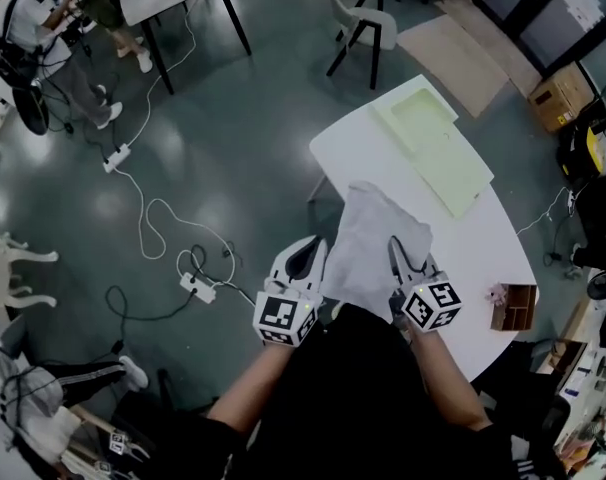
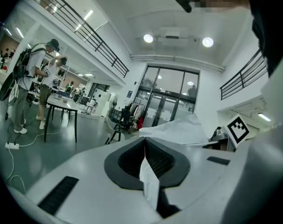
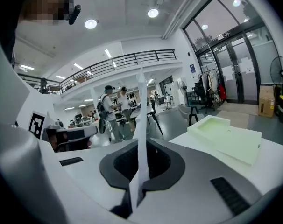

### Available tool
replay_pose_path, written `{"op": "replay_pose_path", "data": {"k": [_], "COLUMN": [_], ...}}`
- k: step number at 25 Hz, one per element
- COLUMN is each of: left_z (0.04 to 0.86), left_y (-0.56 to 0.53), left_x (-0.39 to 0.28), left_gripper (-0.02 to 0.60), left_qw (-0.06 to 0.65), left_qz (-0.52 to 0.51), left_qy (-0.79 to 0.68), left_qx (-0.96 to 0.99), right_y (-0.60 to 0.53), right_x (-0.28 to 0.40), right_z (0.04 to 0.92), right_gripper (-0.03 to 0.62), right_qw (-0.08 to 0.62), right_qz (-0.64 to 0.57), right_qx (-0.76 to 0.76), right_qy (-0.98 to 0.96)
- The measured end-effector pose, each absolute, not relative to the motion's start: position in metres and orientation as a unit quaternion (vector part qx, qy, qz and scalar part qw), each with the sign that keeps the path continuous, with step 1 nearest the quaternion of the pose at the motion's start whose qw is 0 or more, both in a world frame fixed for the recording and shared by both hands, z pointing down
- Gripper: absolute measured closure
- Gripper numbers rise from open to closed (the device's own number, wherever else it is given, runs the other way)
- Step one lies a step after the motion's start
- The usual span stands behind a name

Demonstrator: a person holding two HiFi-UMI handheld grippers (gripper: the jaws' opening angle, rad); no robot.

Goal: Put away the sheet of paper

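Left gripper (image 1: 301, 260): jaws closed on the left edge of the sheet of paper (image 1: 375, 240); a strip of the sheet passes between the pads.
Right gripper (image 1: 396, 255): jaws clamped on the right edge of the same sheet; the paper stands upright between the pads.
Sheet of paper: held up between both grippers, crumpled and bulging upward, over the near part of the white table (image 1: 488, 233).
Pale green tray (image 1: 435, 146): lies flat on the table beyond the sheet, apart from it.
Wooden box (image 1: 513, 306): at the table's right edge, well apart from both grippers.
Power strip (image 1: 198, 286): on the floor left of the table, among cables.
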State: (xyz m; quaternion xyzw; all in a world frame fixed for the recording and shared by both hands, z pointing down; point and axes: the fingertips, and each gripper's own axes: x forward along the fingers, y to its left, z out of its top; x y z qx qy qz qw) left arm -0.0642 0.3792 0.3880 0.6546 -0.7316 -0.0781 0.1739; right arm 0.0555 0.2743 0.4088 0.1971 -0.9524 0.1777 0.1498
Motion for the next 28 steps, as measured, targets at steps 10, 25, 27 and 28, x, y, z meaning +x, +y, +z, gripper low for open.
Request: {"op": "replay_pose_path", "data": {"k": [10, 25, 27, 28], "left_z": [0.389, 0.379, 0.382, 0.383], "left_y": [0.327, 0.156, 0.133, 0.121], "left_x": [-0.063, -0.035, -0.026, -0.022], "left_gripper": [0.577, 0.577, 0.577, 0.577], "left_qw": [0.176, 0.145, 0.144, 0.146], "left_qz": [-0.059, 0.003, 0.016, 0.019], "left_qy": [-0.718, -0.629, -0.617, -0.612], "left_qx": [0.671, 0.763, 0.774, 0.777], "right_y": [0.233, 0.092, 0.070, 0.060], "right_x": [0.064, 0.113, 0.122, 0.126], "right_z": [0.435, 0.458, 0.462, 0.464], "right_gripper": [0.595, 0.595, 0.595, 0.595], "right_qw": [0.144, 0.110, 0.104, 0.099], "right_qz": [0.211, 0.256, 0.266, 0.272], "right_qx": [0.215, 0.315, 0.331, 0.338], "right_qy": [-0.942, -0.907, -0.899, -0.895]}}
